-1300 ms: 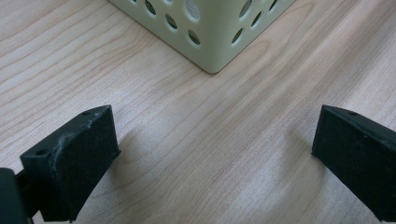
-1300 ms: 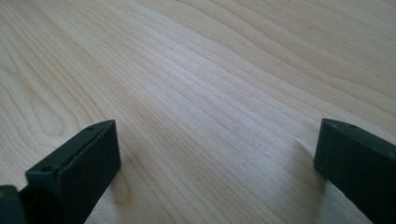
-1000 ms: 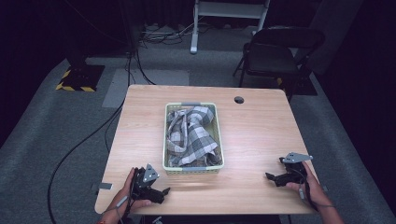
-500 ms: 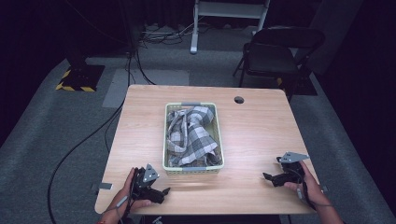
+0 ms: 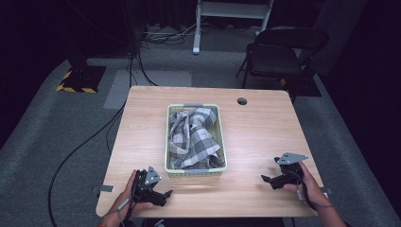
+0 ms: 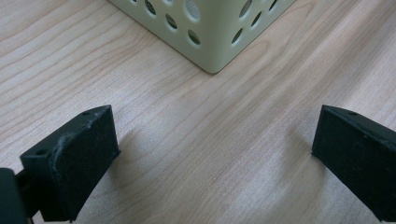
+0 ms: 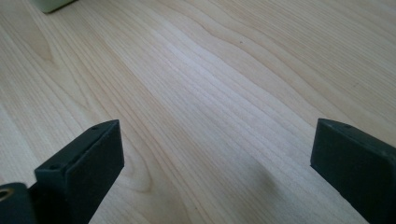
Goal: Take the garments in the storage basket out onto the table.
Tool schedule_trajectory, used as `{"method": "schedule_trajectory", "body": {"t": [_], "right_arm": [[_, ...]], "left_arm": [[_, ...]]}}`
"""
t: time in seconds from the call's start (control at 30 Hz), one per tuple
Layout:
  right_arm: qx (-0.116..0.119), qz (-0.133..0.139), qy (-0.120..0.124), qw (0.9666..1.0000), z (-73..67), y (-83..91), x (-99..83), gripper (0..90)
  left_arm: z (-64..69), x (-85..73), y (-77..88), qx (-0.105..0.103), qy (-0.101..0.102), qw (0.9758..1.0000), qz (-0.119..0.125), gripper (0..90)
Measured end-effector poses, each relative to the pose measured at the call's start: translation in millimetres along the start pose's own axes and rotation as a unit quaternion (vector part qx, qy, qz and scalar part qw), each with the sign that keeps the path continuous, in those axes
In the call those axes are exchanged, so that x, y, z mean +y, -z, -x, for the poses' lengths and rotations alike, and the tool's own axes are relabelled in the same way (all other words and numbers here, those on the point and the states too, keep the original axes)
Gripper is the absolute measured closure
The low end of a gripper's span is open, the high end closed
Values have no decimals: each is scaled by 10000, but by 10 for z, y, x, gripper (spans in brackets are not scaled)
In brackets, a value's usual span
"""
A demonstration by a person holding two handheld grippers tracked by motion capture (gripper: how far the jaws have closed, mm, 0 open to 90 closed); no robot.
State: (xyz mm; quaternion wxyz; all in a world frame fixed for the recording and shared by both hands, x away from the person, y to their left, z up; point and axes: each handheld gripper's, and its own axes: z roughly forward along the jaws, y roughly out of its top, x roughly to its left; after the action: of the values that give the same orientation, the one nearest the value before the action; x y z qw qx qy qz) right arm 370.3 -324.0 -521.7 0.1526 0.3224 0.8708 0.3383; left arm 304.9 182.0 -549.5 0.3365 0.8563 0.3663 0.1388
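Both of my grippers sit low on the tabletop (image 5: pixel 255 142) with fingers spread and holding nothing: my left gripper (image 5: pixel 166 194) just off the basket's (image 5: pixel 194 172) near left corner, the checked cloth (image 5: pixel 194 139) heaped inside it, my right gripper (image 5: pixel 265 178) well apart.

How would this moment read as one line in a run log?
left gripper: open, near table edge | right gripper: open, low over table | plaid cloth: bunched in basket, untouched
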Motion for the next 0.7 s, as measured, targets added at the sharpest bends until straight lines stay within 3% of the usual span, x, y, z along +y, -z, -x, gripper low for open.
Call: {"method": "schedule_trajectory", "body": {"t": [0.7], "right_arm": [[228, 133, 248, 9993, -164, 4, 336, 26]], "left_arm": [[1, 0, 1, 0, 8, 10000, -6, 0]]}}
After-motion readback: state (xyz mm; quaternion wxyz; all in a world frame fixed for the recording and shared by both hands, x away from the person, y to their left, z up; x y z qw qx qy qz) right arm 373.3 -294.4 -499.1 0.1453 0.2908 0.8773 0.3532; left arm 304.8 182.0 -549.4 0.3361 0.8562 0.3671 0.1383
